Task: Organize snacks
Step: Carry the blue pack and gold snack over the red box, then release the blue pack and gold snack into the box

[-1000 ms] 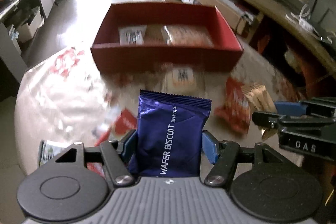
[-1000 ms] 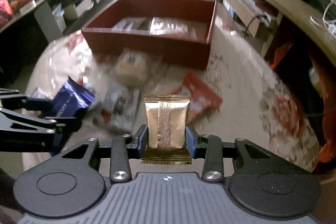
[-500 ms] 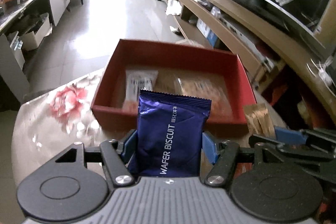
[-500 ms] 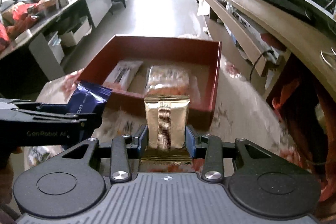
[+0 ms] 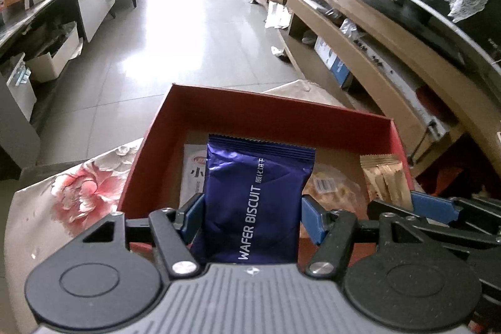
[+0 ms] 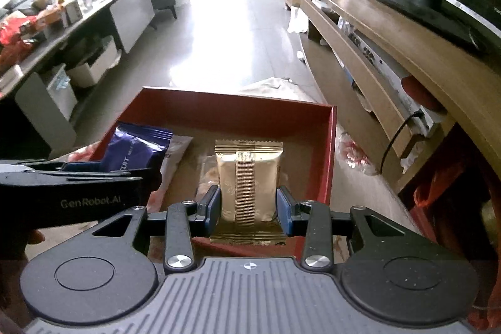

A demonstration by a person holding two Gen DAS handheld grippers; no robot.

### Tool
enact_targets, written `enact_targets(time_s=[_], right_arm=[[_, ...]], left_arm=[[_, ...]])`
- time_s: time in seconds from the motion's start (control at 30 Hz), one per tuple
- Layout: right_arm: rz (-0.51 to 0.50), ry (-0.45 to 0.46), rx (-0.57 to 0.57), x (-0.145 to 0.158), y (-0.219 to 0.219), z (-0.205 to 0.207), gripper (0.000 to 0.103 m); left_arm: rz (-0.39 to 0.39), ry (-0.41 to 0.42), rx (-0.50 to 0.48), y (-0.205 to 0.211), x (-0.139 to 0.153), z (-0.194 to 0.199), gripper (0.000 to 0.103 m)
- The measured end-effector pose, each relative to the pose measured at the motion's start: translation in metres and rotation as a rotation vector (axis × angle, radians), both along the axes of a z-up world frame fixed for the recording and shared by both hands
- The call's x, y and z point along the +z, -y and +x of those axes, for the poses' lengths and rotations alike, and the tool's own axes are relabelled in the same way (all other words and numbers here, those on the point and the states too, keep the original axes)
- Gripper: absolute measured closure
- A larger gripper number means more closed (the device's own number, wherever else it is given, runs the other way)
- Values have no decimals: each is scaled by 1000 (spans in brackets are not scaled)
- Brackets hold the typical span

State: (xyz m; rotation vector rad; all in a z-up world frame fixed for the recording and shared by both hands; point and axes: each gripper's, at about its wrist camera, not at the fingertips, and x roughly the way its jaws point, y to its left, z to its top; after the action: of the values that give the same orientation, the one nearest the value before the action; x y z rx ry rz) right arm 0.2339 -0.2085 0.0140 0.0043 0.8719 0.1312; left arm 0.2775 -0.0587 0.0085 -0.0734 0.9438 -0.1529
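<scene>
Left tongs [image 5: 252,213] clamped on a blue wafer biscuit pack [image 5: 253,202], blue pads pressed flat on both long edges, pack upright with its crimped top toward the red box [image 5: 147,146]. Right tongs [image 6: 249,208] clamped likewise on a gold snack pack [image 6: 249,180], seam facing the camera, lower crimp hanging below the pads. Both packs poised above the box's near wall, side by side, blue to the left and gold to the right.

Inside the box already: a white packet [image 5: 192,174] at the left and a clear-wrapped pastry [image 5: 332,190] in the middle, partly hidden behind the blue pack. Box on a floral bench cloth [image 5: 84,190].

Judged step: carry both packs in and release. Best done by moving past the near wall before lowering, so no crimp snags the rim. Better to lower each pack close to the floor of the box, tilted toward flat, then part the pads. Worth aiming gold at the bare right side, blue beside the white packet rather than on top. Advisable to keep the 2 tongs apart, releasing 1 at a time if crowded.
</scene>
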Motion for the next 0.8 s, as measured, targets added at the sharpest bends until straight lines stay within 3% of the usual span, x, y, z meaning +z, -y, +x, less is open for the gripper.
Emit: enact_targets(time_s=[0.47,0.8], right_arm=[[-17,-48,-10,-28,3,35,57],[-37,-78,-7,-39,0,43,54]], left_arm=[[64,-46,29,11,-31,28,35],[93,-53,28,12,-36,31,34]])
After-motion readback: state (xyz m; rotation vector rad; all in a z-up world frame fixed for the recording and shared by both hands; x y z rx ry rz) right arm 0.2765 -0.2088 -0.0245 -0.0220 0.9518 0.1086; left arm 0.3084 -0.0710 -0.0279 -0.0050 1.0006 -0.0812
